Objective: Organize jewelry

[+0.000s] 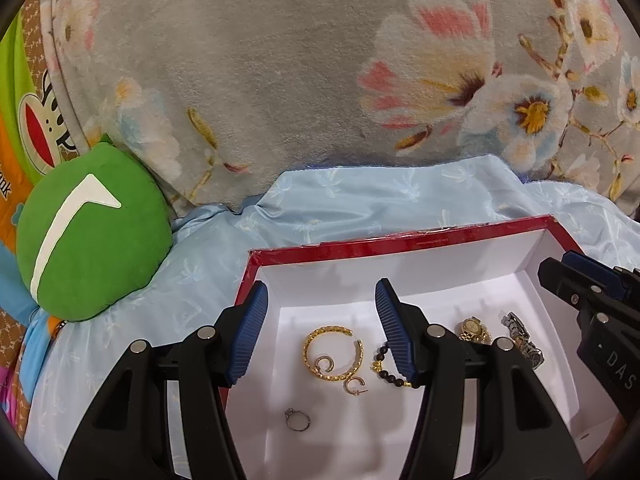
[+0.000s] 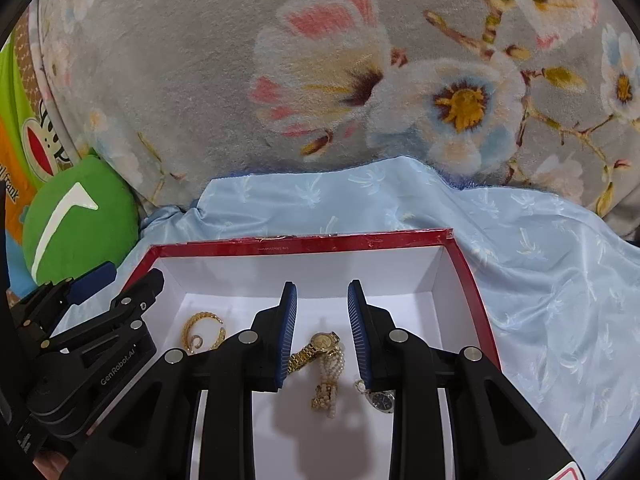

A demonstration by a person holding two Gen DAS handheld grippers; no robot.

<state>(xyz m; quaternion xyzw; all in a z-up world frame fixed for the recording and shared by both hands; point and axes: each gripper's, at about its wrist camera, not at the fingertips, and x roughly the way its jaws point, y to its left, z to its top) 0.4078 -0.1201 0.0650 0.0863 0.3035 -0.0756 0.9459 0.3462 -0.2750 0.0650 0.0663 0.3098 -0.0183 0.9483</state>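
A red box with a white inside lies on light blue cloth. In it lie a gold bangle, small hoop earrings, a silver ring, a black bead bracelet, a gold watch, a silver watch and a pearl bracelet. My left gripper is open and empty above the bangle. My right gripper is open and empty above the gold watch; it also shows in the left wrist view.
A green round cushion lies left of the box. A grey floral blanket rises behind it. Light blue cloth spreads to the right.
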